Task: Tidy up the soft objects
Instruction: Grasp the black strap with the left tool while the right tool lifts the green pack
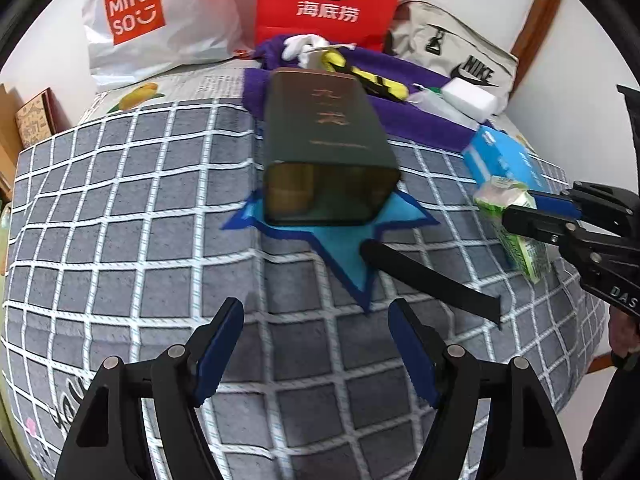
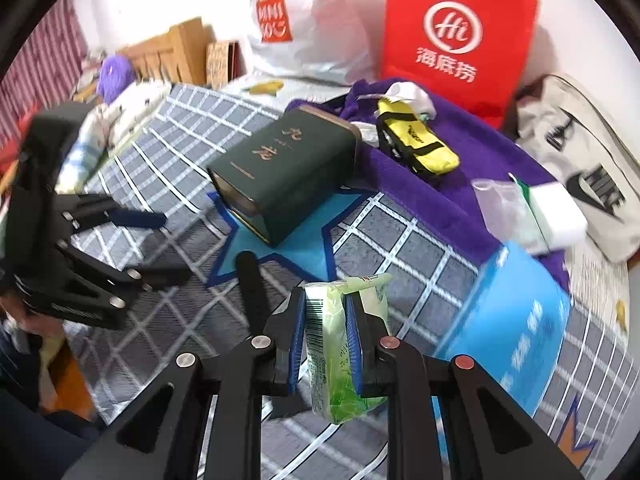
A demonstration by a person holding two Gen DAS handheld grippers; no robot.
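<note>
- Right tool (image 2: 326, 336) clamped on green tissue pack (image 2: 344, 344), blue pads pressing both flat sides, pack lifted just off grid-patterned bed cover (image 1: 120, 208).
- Left tool (image 1: 316, 344) empty, jaws well apart, hovering over bed near blue star mat (image 1: 344, 248).
- Dark green tin (image 1: 324, 148) lying on its side on star mat, open end facing left wrist camera; likely target container for pack, judging by task.
- Good execution: keep grip mid-pack so soft wrapper does not buckle or slip; carry end-on toward tin mouth; steady tin with left tool if it rolls; avoid black strap (image 1: 428, 276) lying beside mat.
- Blue box (image 2: 508, 320) just beside pack, print too blurred to read.
- Legible writing: "MINISO" on white bag (image 1: 160, 16); "Hi" logo with Chinese characters on red bag (image 1: 332, 0); "NIKE" on beige bag (image 1: 460, 56); gold Chinese characters on tin; "DAS" on right tool body.
</note>
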